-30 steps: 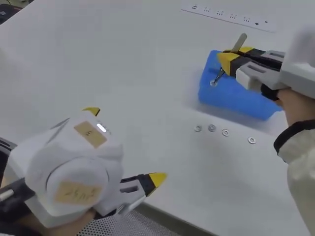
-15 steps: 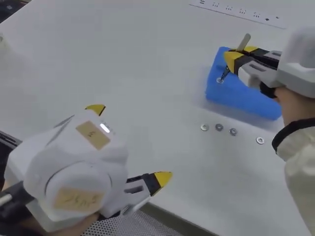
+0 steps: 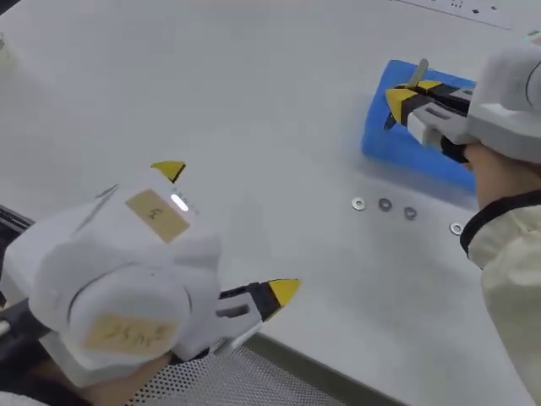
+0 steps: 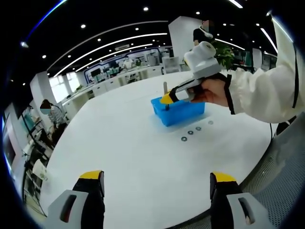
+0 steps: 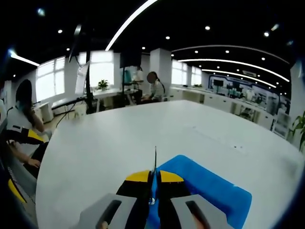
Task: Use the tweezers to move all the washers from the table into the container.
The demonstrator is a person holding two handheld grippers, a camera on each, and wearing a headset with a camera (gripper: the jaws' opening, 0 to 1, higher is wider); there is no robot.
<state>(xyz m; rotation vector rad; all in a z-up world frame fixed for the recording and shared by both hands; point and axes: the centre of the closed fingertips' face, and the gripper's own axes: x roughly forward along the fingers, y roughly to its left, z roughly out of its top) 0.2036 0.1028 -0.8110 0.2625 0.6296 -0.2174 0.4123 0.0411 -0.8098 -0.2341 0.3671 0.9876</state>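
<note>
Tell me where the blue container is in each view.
Head view: container upper right, under the right gripper.
Left gripper view: container just right of centre, behind the washers.
Right gripper view: container bottom right, past the jaws.
Shared landmark: the tweezers held over it.

Four metal washers (image 3: 385, 205) lie in a loose row just beside the blue container (image 3: 397, 144); tweezers (image 3: 417, 73) stand over it.
</note>
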